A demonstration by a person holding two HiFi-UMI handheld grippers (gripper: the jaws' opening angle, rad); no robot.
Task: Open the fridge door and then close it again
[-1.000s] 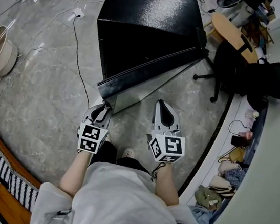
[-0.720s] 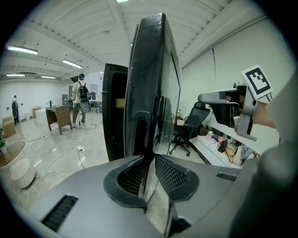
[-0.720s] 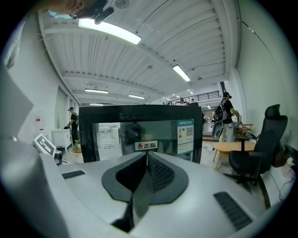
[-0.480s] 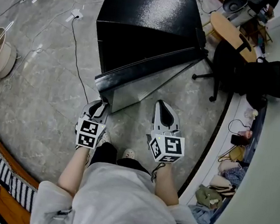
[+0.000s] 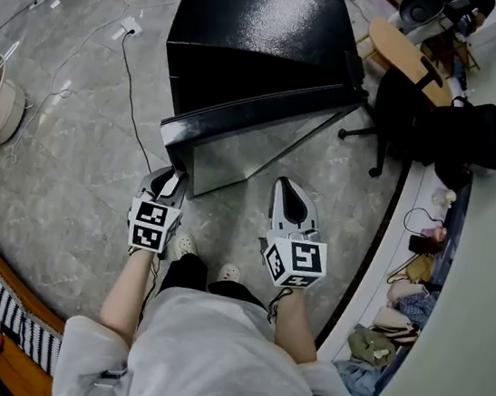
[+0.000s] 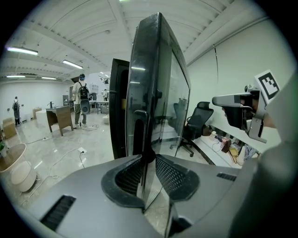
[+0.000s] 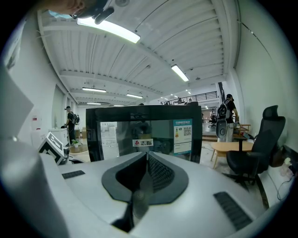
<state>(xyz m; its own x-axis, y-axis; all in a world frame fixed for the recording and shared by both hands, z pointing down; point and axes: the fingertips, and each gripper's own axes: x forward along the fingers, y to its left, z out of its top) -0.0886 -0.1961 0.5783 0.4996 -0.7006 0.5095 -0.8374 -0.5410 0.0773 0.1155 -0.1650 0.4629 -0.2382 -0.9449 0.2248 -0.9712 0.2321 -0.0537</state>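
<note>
Appears to be the halfway point of the job: fridge door [image 5: 260, 112] already swung partly out from the black fridge [image 5: 255, 20] at twelve o'clock, hinge side toward one o'clock, free edge out at eleven. Clamped onto that free edge, the left hand-held gripper [image 5: 174, 178], pads pinching the panel from both faces. From its own camera [image 6: 148, 158], the door [image 6: 156, 93] is seen edge-on, rising straight from between the pads, with the dark handle just to the nine o'clock side. Pressed together on nothing, the right hand-held gripper [image 5: 288, 189], idle at about one o'clock of the person's feet. Stands apart from the door and is aimed at its stickered glass face [image 7: 144, 132]. Cannot say from this pose alone whether the opening swing is ending or the closing one is starting; probably near the turn between them. Calls next for keeping the pinch firm and guiding the edge along an arc about the hinge, not in a straight line. To close, back toward twelve o'clock until the door lies flush with the cabinet front, then spread the pads and withdraw. Worth watching: a thin edge liable to slip from the pads, the cable [image 5: 134, 85] on the floor at eleven o'clock, and the office chair [image 5: 407, 105] at two o'clock beyond the hinge.
</note>
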